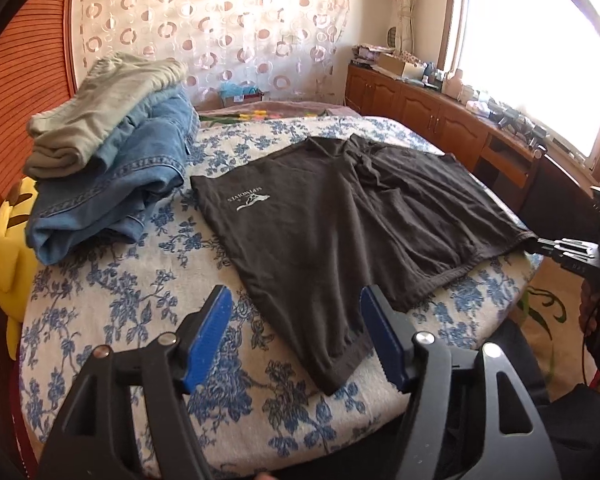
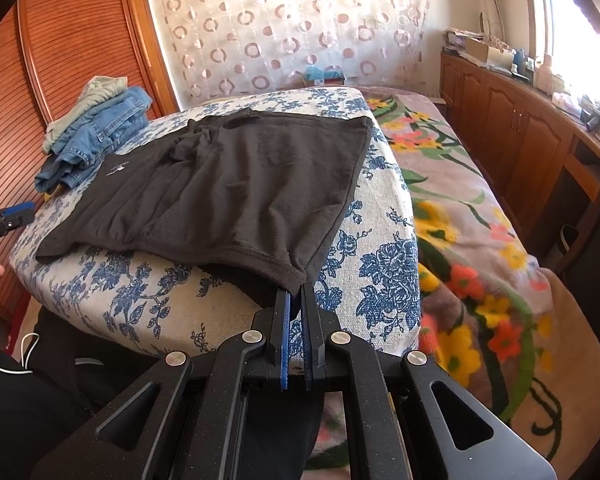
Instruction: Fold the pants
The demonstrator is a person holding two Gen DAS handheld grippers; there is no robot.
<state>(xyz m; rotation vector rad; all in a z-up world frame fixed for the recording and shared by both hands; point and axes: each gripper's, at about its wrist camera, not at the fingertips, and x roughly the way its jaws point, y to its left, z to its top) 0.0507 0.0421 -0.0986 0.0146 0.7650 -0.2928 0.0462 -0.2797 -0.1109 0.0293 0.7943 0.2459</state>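
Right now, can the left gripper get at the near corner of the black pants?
Probably yes. The left gripper is open, with the black pants corner lying flat on the bedspread between its blue pads, nothing covering it.

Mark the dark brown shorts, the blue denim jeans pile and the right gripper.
dark brown shorts point(image 1: 340, 216): left wrist view, middle of the fabric.
blue denim jeans pile point(image 1: 112, 196): left wrist view, top fold.
right gripper point(image 2: 295, 300): right wrist view, between fingertips, shut on the shorts' corner.

dark brown pants point(image 1: 340, 216) on blue-flowered white cover point(image 1: 112, 312), blue jeans point(image 1: 112, 184)
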